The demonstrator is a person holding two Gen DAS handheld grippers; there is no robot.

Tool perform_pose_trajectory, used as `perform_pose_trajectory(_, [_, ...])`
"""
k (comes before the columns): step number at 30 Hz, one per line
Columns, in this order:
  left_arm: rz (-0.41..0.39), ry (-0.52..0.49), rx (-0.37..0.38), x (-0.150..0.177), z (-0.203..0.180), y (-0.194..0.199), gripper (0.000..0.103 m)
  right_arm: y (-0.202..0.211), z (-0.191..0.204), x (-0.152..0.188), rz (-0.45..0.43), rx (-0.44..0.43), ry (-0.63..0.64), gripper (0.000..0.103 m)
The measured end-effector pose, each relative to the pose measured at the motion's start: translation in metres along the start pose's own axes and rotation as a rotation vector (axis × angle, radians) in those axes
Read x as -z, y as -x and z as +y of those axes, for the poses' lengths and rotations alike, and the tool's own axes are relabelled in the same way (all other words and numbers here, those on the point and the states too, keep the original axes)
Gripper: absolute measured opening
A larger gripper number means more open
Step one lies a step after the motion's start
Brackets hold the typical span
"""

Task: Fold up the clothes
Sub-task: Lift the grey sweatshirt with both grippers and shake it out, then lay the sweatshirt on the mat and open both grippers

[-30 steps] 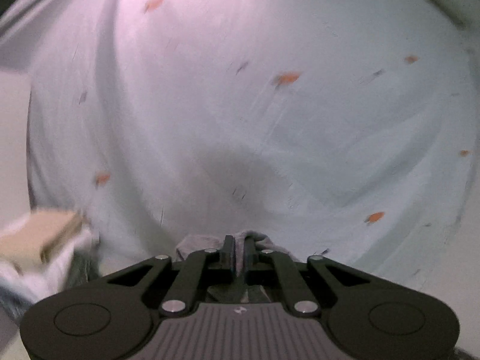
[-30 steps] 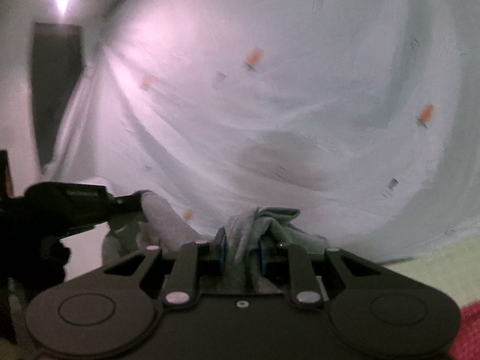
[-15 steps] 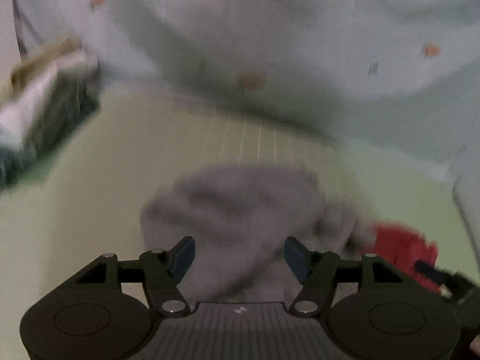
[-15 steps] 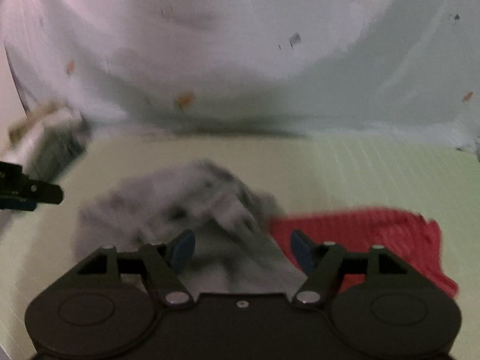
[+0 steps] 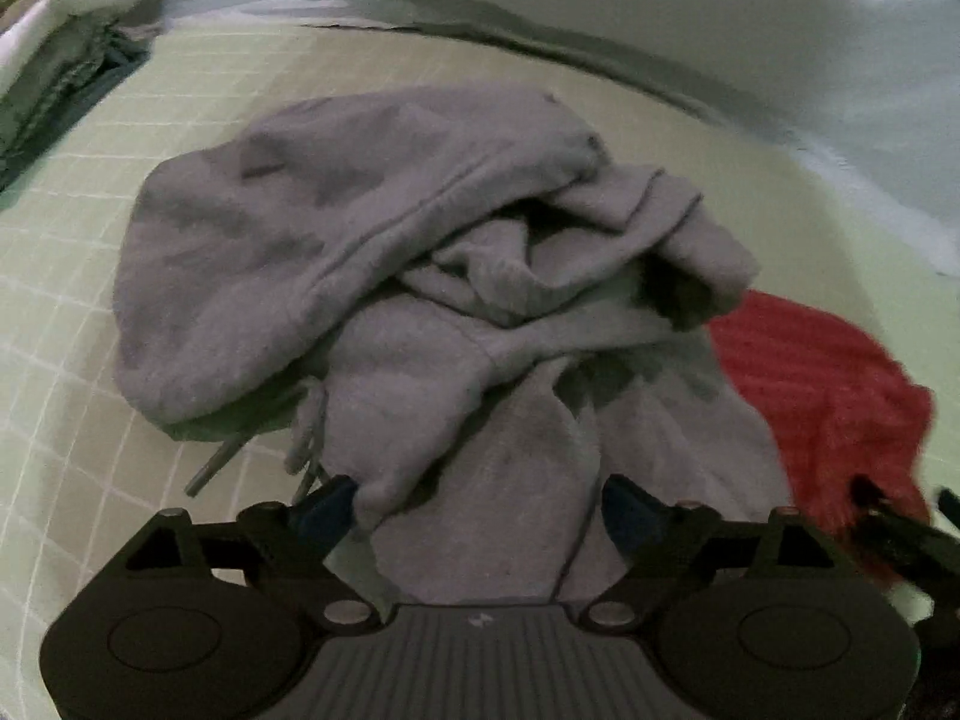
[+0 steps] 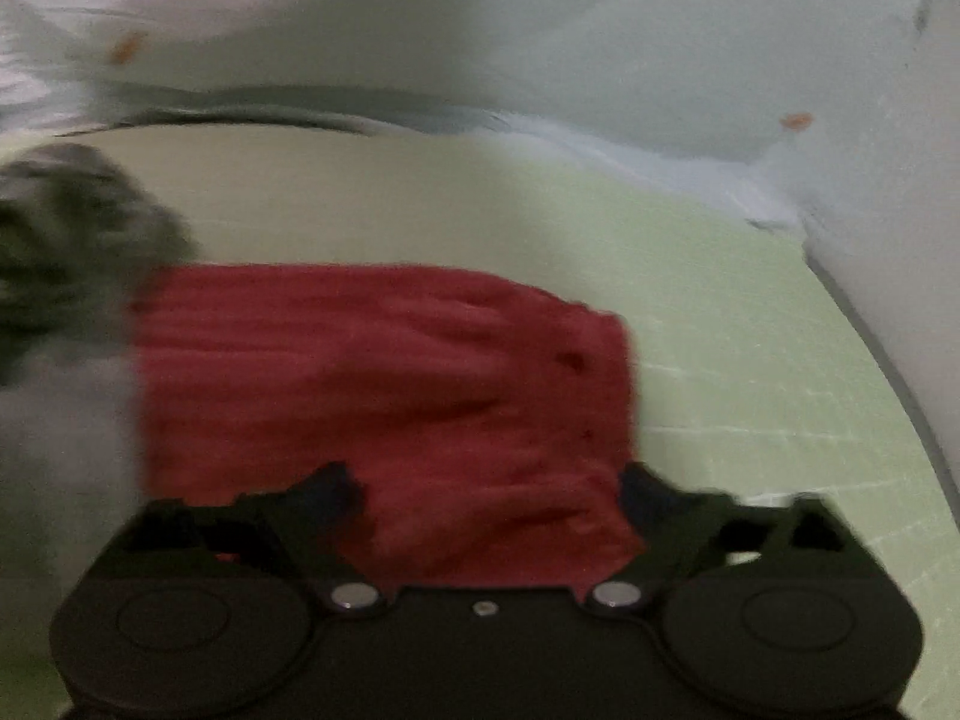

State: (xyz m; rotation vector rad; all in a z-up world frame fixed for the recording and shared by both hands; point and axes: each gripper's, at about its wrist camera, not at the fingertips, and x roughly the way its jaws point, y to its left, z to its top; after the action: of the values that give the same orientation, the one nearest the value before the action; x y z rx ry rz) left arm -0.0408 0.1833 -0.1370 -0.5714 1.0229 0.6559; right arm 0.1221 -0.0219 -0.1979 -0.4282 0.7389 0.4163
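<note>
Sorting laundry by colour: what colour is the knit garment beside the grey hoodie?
Red, clearest in the right wrist view.

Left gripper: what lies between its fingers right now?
In the left wrist view, the left gripper is opening, with the crumpled grey hoodie lying between its fingers, not pinched.

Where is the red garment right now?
The red garment lies on the pale green gridded mat, filling the centre of the right wrist view, with the crumpled grey hoodie against its left edge.
</note>
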Motion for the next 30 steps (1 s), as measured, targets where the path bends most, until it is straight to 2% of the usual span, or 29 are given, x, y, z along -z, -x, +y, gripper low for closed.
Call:
perform_pose_trajectory(1, [-0.001, 0.021, -0.021, -0.001, -0.001, 0.000, 0.082, -0.010, -0.009, 0.000, 0.012, -0.006, -0.013, 0.103])
perform_pose_trajectory(2, [-0.002, 0.041, -0.045, -0.002, -0.001, -0.001, 0.069, -0.021, -0.019, -0.001, 0.029, -0.042, -0.039, 0.103])
perform_pose_trajectory(3, [0.000, 0.060, -0.080, -0.004, 0.000, -0.001, 0.061, -0.028, -0.027, -0.003, 0.037, -0.097, -0.075, 0.103])
perform_pose_trajectory(5, [0.008, 0.085, -0.141, -0.009, 0.002, -0.001, 0.035, -0.041, -0.044, -0.007, 0.048, -0.203, -0.143, 0.099])
perform_pose_trajectory(6, [0.009, 0.093, -0.155, -0.012, 0.002, 0.001, 0.032, -0.043, -0.048, -0.010, 0.028, -0.219, -0.144, 0.078])
perform_pose_trajectory(7, [0.009, 0.097, -0.169, -0.014, 0.002, 0.002, 0.026, -0.045, -0.052, -0.014, 0.012, -0.242, -0.129, 0.065])
perform_pose_trajectory(8, [0.010, 0.094, -0.183, -0.017, 0.000, 0.003, 0.023, -0.047, -0.056, -0.018, -0.004, -0.266, -0.115, 0.035])
perform_pose_trajectory(11, [0.017, 0.053, -0.221, -0.023, -0.008, 0.004, 0.022, -0.053, -0.071, -0.030, -0.046, -0.322, -0.094, 0.020])
perform_pose_trajectory(13, [0.019, 0.027, -0.229, -0.025, -0.014, 0.003, 0.022, -0.060, -0.088, -0.036, -0.089, -0.281, -0.062, 0.019])
perform_pose_trajectory(15, [0.016, 0.018, -0.237, -0.025, -0.015, 0.003, 0.022, -0.068, -0.111, -0.043, -0.137, -0.156, -0.005, 0.017])
perform_pose_trajectory(17, [0.014, 0.009, -0.245, -0.025, -0.015, 0.002, 0.022, -0.079, -0.142, -0.050, -0.155, 0.010, 0.016, 0.014])
perform_pose_trajectory(19, [0.012, 0.009, -0.245, -0.025, -0.014, 0.004, 0.022, -0.092, -0.187, -0.058, -0.131, 0.231, 0.013, 0.015])
perform_pose_trajectory(20, [0.010, 0.013, -0.239, -0.023, -0.015, 0.007, 0.022, -0.097, -0.209, -0.062, -0.115, 0.340, 0.012, 0.023])
perform_pose_trajectory(21, [0.007, 0.013, -0.227, -0.023, -0.014, 0.008, 0.022, -0.099, -0.226, -0.066, -0.084, 0.435, 0.015, 0.042])
perform_pose_trajectory(22, [0.004, 0.014, -0.216, -0.022, -0.012, 0.009, 0.024, -0.093, -0.232, -0.067, -0.093, 0.476, 0.019, 0.053])
perform_pose_trajectory(23, [0.001, 0.018, -0.206, -0.022, -0.010, 0.010, 0.028, -0.086, -0.238, -0.068, -0.102, 0.516, 0.024, 0.075])
perform_pose_trajectory(25, [-0.005, 0.030, -0.181, -0.021, -0.006, 0.010, 0.030, -0.072, -0.247, -0.069, -0.120, 0.589, 0.031, 0.090])
perform_pose_trajectory(26, [-0.008, 0.041, -0.164, -0.020, -0.004, 0.012, 0.033, -0.062, -0.241, -0.067, -0.130, 0.571, 0.020, 0.095])
perform_pose_trajectory(30, [-0.033, 0.086, -0.089, -0.013, 0.004, 0.027, 0.041, -0.033, -0.174, -0.057, -0.119, 0.334, -0.002, 0.097])
